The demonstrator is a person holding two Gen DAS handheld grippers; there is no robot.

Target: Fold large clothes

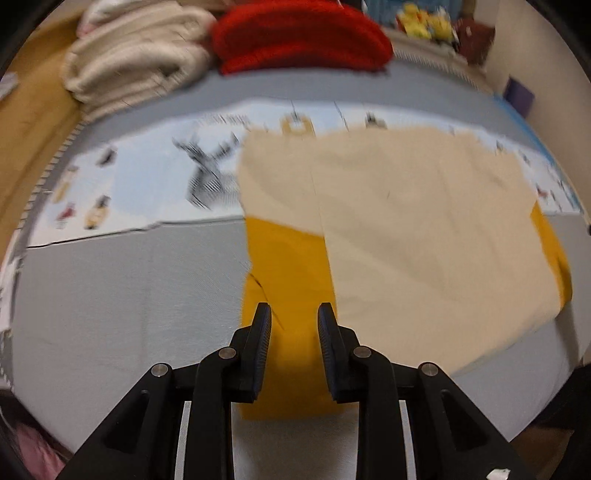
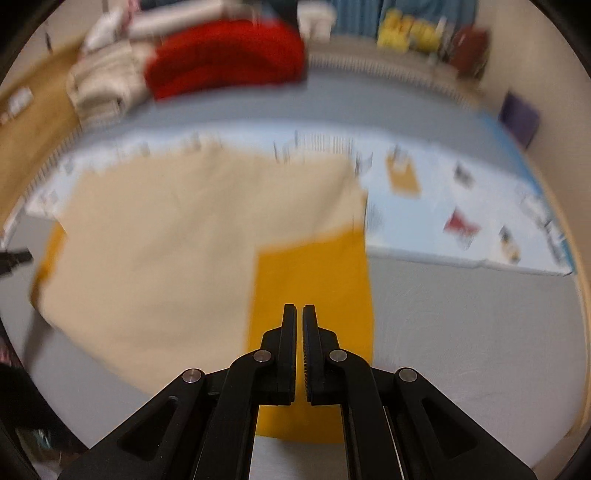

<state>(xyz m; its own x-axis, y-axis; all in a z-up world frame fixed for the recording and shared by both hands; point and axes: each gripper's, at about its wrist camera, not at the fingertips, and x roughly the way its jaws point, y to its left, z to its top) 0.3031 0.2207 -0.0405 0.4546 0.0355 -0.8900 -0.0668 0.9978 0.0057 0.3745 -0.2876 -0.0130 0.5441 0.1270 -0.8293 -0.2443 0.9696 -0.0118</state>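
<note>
A large garment [image 1: 424,236] lies spread flat on the grey bed [image 1: 110,302], cream on its upper face and mustard yellow where the underside or lower layer shows. It sits across the middle of the bed, its far edge lying over a pale blue printed sheet [image 1: 140,177] that runs as a band from one side of the bed to the other. In the left wrist view the cream part fills the right half, and a yellow strip runs down its left side toward the near edge of the bed; a thin sliver of yellow also peeps out along the garment's right side. The left gripper [image 1: 294,314] hangs over that yellow strip with its jaws parted and nothing between them, the cloth seen through the gap lying flat below. In the right wrist view the same garment spreads to the left, with a yellow panel at its right end reaching toward the near edge. The right gripper [image 2: 299,314] is above that panel with its jaws clenched almost together, only a hairline slit between the pads, and no cloth caught in them that I can make out. At the far left corner of the bed there is a heap of folded cream-white clothes [image 1: 133,62], and just beside it, along the far edge, a folded red knit [image 1: 303,37]. Beyond the far edge some yellow soft toys [image 2: 410,31] sit blurred. Both views are smeared with motion blur.
</note>
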